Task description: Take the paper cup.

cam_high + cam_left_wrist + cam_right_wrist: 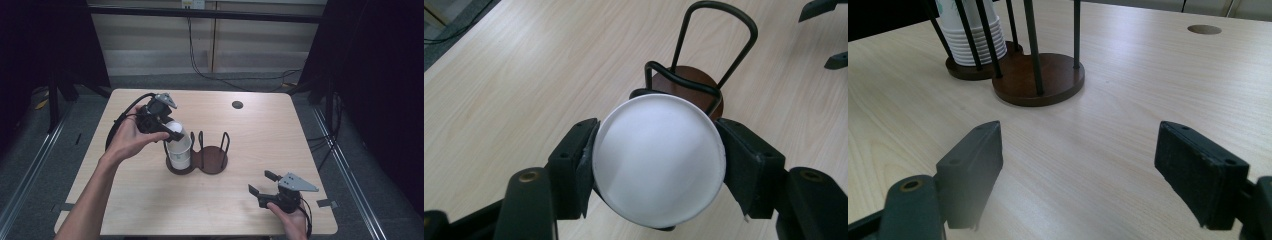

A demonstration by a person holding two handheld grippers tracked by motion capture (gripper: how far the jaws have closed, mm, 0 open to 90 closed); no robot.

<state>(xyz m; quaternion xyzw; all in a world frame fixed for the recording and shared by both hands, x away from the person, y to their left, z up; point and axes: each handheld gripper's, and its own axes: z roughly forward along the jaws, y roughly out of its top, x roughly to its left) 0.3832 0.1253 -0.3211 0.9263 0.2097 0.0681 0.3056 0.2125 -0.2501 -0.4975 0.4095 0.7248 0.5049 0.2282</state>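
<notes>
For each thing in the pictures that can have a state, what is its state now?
left gripper: shut on the top cup.
top cup: upside down, on the stack.
cup stack: in the holder's one ring.
cup holder: upright; other ring empty.
right gripper: open, holding nothing, over the table.

Lighting: even overhead light on the pale wooden table (pixel 240 200); surroundings dark, nearly black at both sides. Shadows: soft and short. Glare: the round white paper cup (pixel 659 160) is overexposed, its surface detail lost. Focus: near black gripper jaws soft-edged; high view slightly grainy.
</notes>
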